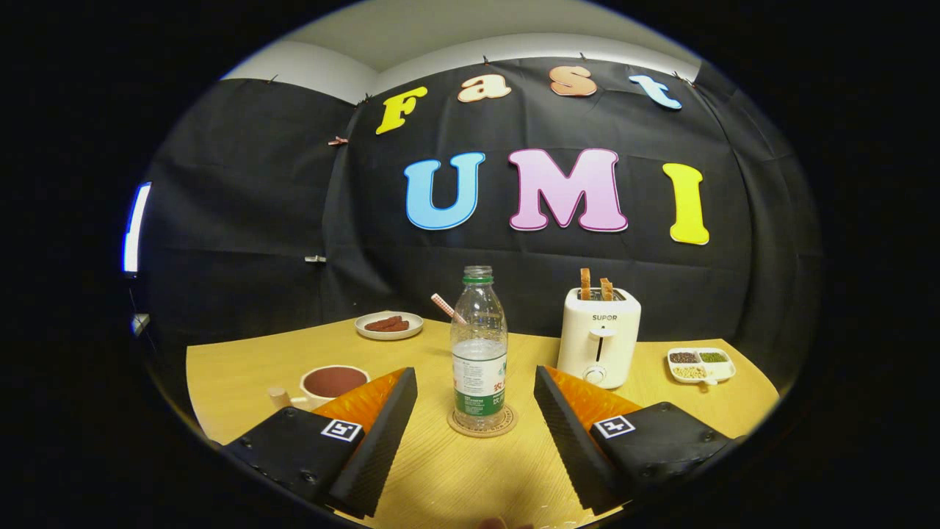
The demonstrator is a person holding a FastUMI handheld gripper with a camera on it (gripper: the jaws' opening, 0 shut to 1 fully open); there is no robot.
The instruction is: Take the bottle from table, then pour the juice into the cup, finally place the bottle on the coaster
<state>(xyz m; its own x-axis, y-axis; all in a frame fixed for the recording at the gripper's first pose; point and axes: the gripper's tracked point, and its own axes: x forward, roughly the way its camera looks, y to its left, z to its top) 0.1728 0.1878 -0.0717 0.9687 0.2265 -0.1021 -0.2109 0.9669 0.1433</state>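
In the gripper view, one clear plastic bottle stands upright on a round coaster on the wooden table, its long axis vertical and its open neck pointing straight up; it has a green ring at the neck and a white and green label around its lower half, and it looks empty. The gripper has its two fingers spread wide apart, one on either side of the bottle, and neither finger touches it; the bottle sits between and slightly beyond the fingertips. To the left of the bottle, partly behind the left finger, is one cup with a handle, filled with a dark reddish-brown liquid. Behind the bottle to the left lies one small plate carrying brown pieces of food, and a striped straw-like stick pokes out from just behind the bottle's shoulder. To the right of the bottle stands one white toaster with two slices of toast sticking up from its slots. Further right of the toaster is one white divided dish with three compartments of grains or seeds.
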